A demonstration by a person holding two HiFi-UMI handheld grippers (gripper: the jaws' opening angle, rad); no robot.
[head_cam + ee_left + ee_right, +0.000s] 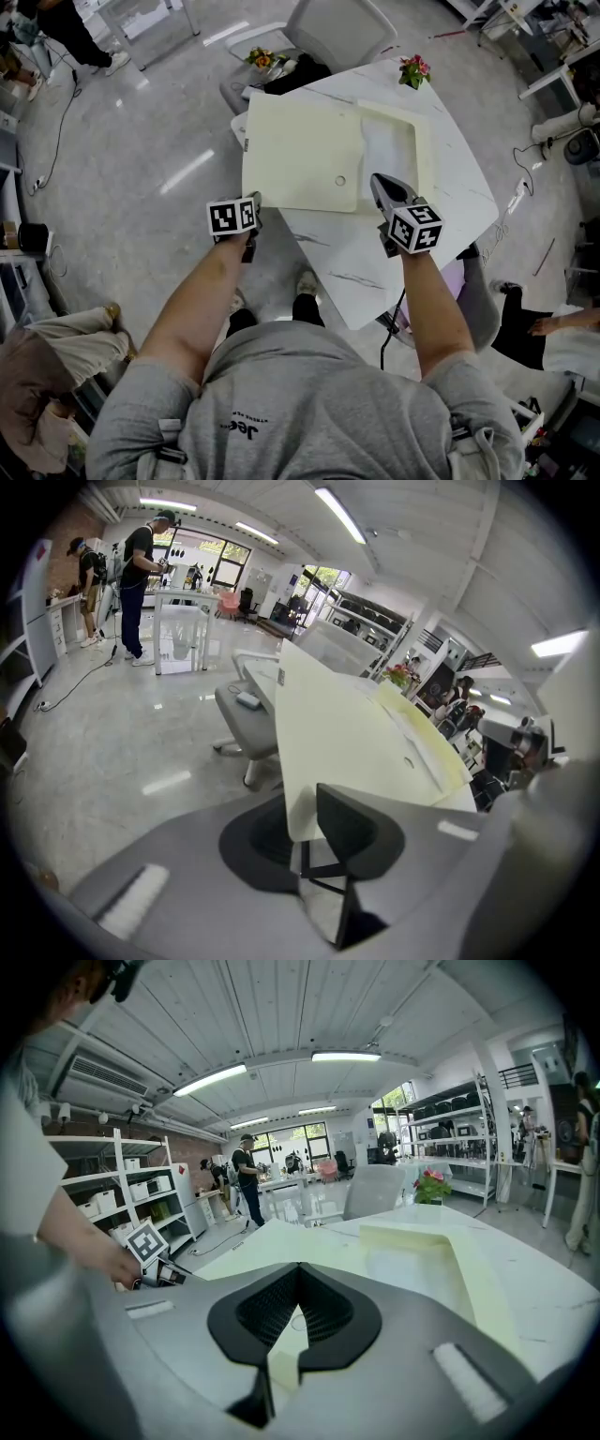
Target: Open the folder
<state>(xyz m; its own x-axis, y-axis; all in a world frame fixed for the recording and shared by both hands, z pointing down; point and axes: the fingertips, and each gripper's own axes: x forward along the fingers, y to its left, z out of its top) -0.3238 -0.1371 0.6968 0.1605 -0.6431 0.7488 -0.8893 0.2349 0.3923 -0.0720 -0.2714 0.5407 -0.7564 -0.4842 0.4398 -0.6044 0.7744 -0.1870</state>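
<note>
A cream folder (300, 150) lies flat on the white marble table (450, 216), its big cover closed over the left part and a paler inner pocket (389, 141) showing at the right. A small round clasp (340, 180) sits near the cover's near right corner. My left gripper (251, 208) is at the folder's near left corner, shut on the cover's edge (292, 817), which runs in between its jaws (302, 841). My right gripper (376, 180) hovers just right of the clasp, its tips meeting (296, 1274), cream folder (281, 1246) visible behind them.
A pot of pink flowers (414, 70) stands at the table's far corner. A grey chair (337, 33) and more flowers (262, 58) are behind the table. People stand at benches across the room (136, 574). The table's near edge runs close to my legs.
</note>
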